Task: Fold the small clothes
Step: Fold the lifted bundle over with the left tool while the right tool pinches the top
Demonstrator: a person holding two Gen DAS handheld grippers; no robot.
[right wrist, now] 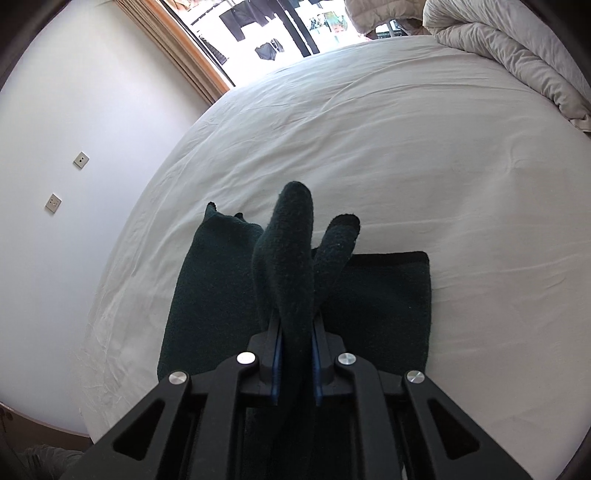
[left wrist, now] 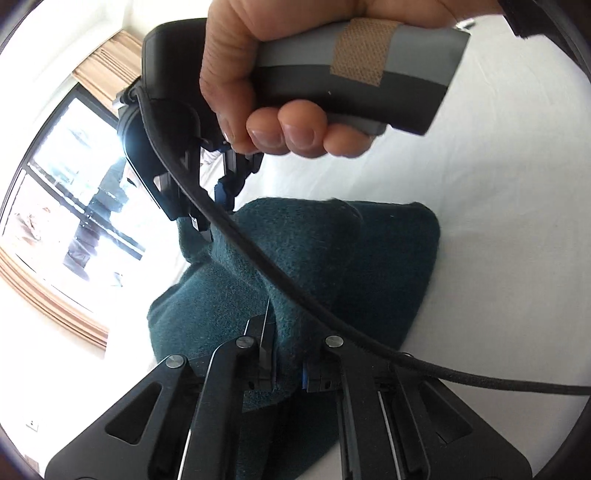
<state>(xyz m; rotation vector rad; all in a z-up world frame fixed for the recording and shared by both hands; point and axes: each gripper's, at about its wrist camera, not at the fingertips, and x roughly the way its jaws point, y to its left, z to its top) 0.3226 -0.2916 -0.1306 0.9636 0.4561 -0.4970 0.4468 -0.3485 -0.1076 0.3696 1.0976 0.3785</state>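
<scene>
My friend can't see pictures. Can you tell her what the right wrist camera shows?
The right gripper has its jaws shut on a raised fold of a dark green cloth. The rest of the cloth lies on a white bed sheet. A rumpled duvet sits at the far corner, and a window shows behind.

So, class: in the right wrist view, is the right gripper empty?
No: the right gripper is shut on a raised fold of the dark green cloth, which stands up between its blue pads.
</scene>
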